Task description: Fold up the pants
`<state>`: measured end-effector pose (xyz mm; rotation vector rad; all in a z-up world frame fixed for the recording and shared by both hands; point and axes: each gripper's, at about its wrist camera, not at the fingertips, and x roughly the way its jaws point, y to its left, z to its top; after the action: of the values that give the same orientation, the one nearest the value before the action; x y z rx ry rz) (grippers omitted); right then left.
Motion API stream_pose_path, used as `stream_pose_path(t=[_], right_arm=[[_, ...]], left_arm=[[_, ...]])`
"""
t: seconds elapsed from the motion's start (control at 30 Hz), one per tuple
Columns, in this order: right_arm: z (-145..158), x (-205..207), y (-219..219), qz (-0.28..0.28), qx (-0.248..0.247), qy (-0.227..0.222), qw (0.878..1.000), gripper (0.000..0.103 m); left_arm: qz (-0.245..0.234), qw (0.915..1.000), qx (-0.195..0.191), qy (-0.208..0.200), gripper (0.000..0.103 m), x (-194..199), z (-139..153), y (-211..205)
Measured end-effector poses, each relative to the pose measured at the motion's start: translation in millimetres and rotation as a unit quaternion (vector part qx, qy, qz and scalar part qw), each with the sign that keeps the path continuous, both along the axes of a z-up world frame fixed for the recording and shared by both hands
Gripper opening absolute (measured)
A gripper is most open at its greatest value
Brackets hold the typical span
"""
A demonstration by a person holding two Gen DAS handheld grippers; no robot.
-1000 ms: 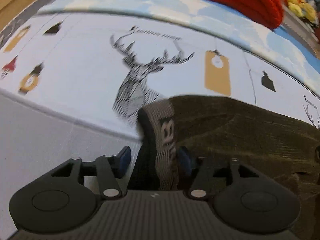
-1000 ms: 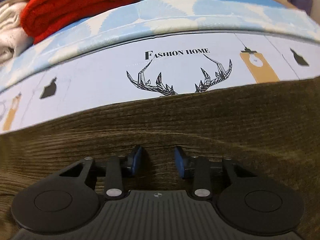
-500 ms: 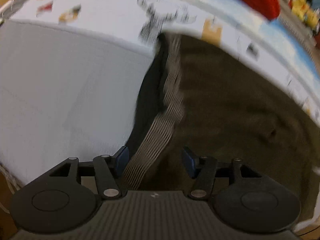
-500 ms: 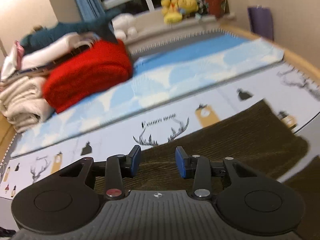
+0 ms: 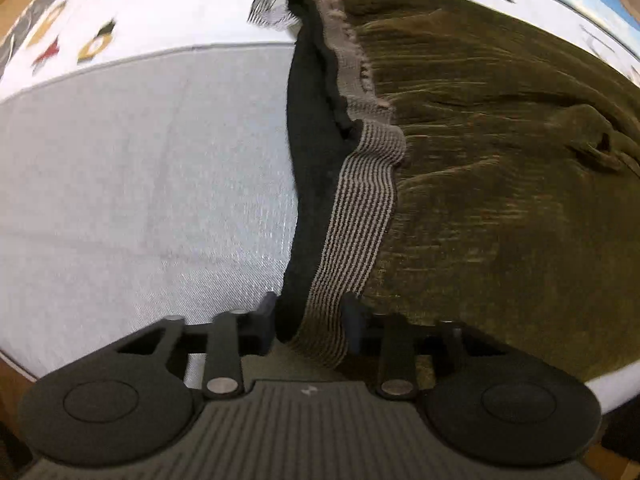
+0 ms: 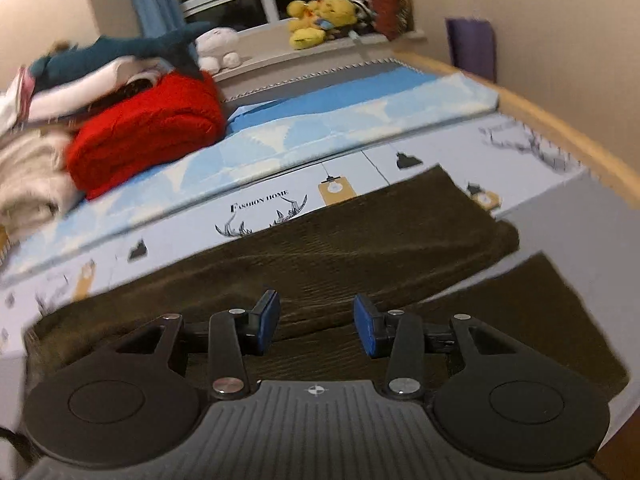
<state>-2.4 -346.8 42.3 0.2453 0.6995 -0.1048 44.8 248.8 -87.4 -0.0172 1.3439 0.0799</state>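
Olive-brown corduroy pants lie spread on the bed, with a striped elastic waistband and a dark lining showing at the left edge. My left gripper is shut on the waistband at its near end. In the right wrist view the pants stretch across the bed with both legs running to the right. My right gripper is open and empty, held just above the pants' near part.
The bed has a grey-white sheet and a printed deer-pattern cover. A red folded blanket and piled clothes sit at the far left. Plush toys line the windowsill. A wooden bed edge runs along the right.
My left gripper pulled back toward the near bed edge, drawing the waistband with it. My right gripper lifted off the pants and tilted up, so the room now shows.
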Motion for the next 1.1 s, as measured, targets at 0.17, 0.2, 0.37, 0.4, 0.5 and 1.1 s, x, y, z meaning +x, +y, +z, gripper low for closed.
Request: stream_pose_path(t=[0.17,0.2,0.37,0.4,0.5,1.1], right_arm=[[1,-1,5,0.016,-0.001,0.002,1.000,0.043],[1,-1,5,0.014,0.000,0.002,1.000,0.043],[0,2,11,0.015,0.001,0.006,1.000,0.043],[0,3,14,0.018,-0.002,0.006,1.000,0.043],[-1,4,22,0.031,-0.014,0.010,0.999,0.043],[-2,7,46,0.077,-0.096,0.009,0.992,0.046]], left_arm=[[-0.009,0.9992,-0.022,-0.031,0.015,-15,17,10],[-0.012,0.9990,-0.024,-0.036,0.015,-18,21,10],[-0.016,0.9995,-0.017,-0.021,0.015,-17,16,16],[-0.018,0.9995,-0.013,-0.021,0.016,-15,13,12],[-0.021,0.9992,0.018,-0.028,0.017,-12,19,5],[-0.187,0.9808,0.056,0.001,0.031,-13,10,-56]])
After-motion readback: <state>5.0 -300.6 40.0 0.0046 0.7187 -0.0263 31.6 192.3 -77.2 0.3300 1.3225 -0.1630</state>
